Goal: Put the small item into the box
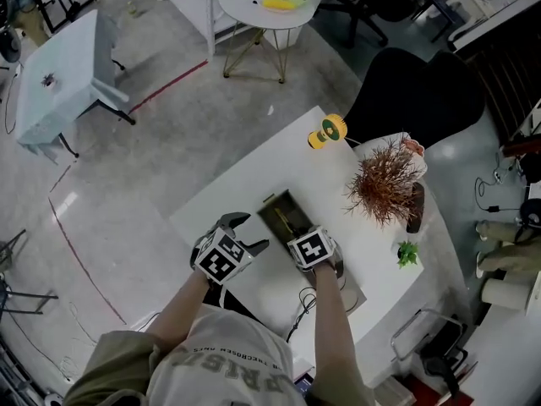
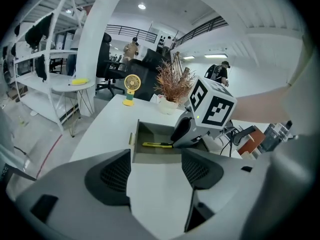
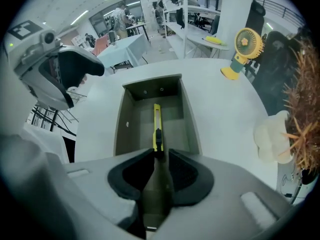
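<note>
An olive-grey open box (image 1: 277, 207) (image 2: 150, 132) (image 3: 125, 121) stands on the white table (image 1: 254, 176). A yellow utility knife (image 1: 292, 222) (image 2: 156, 144) (image 3: 157, 120) lies flat on the box floor, lengthwise. My right gripper (image 1: 298, 232) (image 3: 159, 156) reaches into the box's near end. Its jaws stand a little apart, with the knife's near end between the tips, and the pads do not visibly press on it. My left gripper (image 1: 248, 232) (image 2: 155, 171) hovers just left of the box, open and empty.
A small yellow fan (image 1: 328, 131) (image 3: 240, 51) stands at the table's far corner. A dried plant in a white pot (image 1: 385, 184) and a little green plant (image 1: 407, 254) sit to the right. A black chair (image 1: 414, 96) is behind the table. Cables (image 1: 304, 299) lie near the front edge.
</note>
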A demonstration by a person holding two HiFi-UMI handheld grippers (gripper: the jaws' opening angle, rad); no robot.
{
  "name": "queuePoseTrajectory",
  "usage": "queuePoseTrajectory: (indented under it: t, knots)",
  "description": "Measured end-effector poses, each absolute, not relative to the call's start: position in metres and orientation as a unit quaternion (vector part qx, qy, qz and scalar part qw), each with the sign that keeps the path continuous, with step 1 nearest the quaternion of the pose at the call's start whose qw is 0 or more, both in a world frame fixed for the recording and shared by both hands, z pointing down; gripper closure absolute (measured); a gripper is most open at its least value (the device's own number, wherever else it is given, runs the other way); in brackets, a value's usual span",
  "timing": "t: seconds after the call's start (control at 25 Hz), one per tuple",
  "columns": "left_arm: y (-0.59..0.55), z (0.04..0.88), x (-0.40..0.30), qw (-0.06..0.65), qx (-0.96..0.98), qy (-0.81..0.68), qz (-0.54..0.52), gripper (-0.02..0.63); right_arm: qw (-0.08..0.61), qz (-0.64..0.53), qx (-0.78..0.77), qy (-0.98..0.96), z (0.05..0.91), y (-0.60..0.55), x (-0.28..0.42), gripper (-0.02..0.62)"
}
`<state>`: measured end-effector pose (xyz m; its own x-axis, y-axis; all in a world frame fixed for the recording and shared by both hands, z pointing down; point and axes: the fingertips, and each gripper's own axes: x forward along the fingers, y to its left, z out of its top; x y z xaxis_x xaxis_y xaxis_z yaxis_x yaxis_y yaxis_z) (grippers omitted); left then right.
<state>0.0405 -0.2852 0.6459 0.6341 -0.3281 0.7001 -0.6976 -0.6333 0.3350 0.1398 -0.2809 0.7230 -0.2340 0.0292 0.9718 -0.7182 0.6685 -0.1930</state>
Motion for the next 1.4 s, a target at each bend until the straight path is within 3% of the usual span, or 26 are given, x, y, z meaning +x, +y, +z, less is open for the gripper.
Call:
queuePoseTrajectory:
  t: [0.24,0.52,0.88,1.2,1.4]
  knots:
    - [-0.287,0.639,0.046,0.298,0.855,-0.298,0.302,0.291,0.527,0.269,0.317,-0.742,0.696,-0.304,0.159,0.517]
    - [-0.294,0.619,0.047,0.272,0.862,-0.308,0.297,0.291,0.415,0.209,0.436,-0.771,0.633,-0.319,0.173,0.517]
    - [-0.327,0.54,0.065,0.21,0.892,-0.345,0.202,0.291,0.181,0.068,0.572,-0.797,0.508,-0.313,0.189,0.517]
    - [-0.343,0.475,0.073,0.146,0.906,-0.38,0.114,0.295,0.069,-0.01,0.619,-0.783,0.435,-0.293,0.191,0.517]
    - [-0.343,0.448,0.067,0.109,0.904,-0.409,0.064,0.396,0.031,-0.027,0.626,-0.779,0.413,-0.289,0.188,0.518]
